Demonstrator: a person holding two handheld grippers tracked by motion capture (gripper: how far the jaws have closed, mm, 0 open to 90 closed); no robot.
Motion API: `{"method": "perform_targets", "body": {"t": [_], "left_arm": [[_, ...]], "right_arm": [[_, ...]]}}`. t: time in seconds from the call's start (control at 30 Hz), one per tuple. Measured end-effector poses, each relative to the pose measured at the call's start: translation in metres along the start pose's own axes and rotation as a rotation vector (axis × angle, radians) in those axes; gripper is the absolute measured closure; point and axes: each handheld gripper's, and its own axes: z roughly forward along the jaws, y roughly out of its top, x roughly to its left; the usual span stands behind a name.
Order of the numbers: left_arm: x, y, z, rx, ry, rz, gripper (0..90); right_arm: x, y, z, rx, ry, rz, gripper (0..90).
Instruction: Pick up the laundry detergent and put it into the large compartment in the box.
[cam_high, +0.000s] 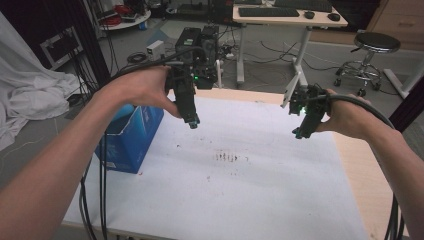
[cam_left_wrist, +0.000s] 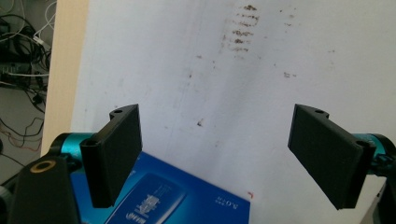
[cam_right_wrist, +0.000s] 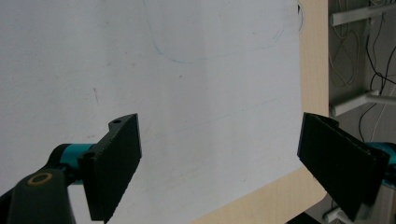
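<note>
A hand holds my left gripper (cam_high: 193, 123) above the far left part of the white table sheet (cam_high: 225, 190), beside a blue box (cam_high: 131, 136). In the left gripper view its jaws stand wide apart with nothing between them (cam_left_wrist: 217, 156), over the sheet and the blue box (cam_left_wrist: 187, 200). My right gripper (cam_high: 298, 133) hangs above the sheet's far right part, held by the other hand. Its jaws are also wide apart and empty (cam_right_wrist: 219, 163) over the white sheet (cam_right_wrist: 163, 84).
Brown smudges (cam_high: 227, 157) mark the sheet's middle. The wooden table edge (cam_high: 367, 190) runs along the right. Cables (cam_high: 95, 200) trail off the left front. Behind the table stand a computer case (cam_high: 197, 42), a desk (cam_high: 285, 20) and a stool (cam_high: 372, 47).
</note>
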Motion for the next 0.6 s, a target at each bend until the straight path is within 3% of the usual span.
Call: {"method": "perform_targets", "body": {"t": [0.37,0.6], "left_arm": [[-0.02,0.005,0.05,0.01,-0.061,0.015,17.7],[-0.024,0.006,0.066,0.015,-0.084,0.014,17.7]], "right_arm": [[0.002,-0.001,-0.002,0.0,-0.001,0.007,12.9],[0.003,-0.002,-0.002,0.004,0.002,0.005,12.9]]}}
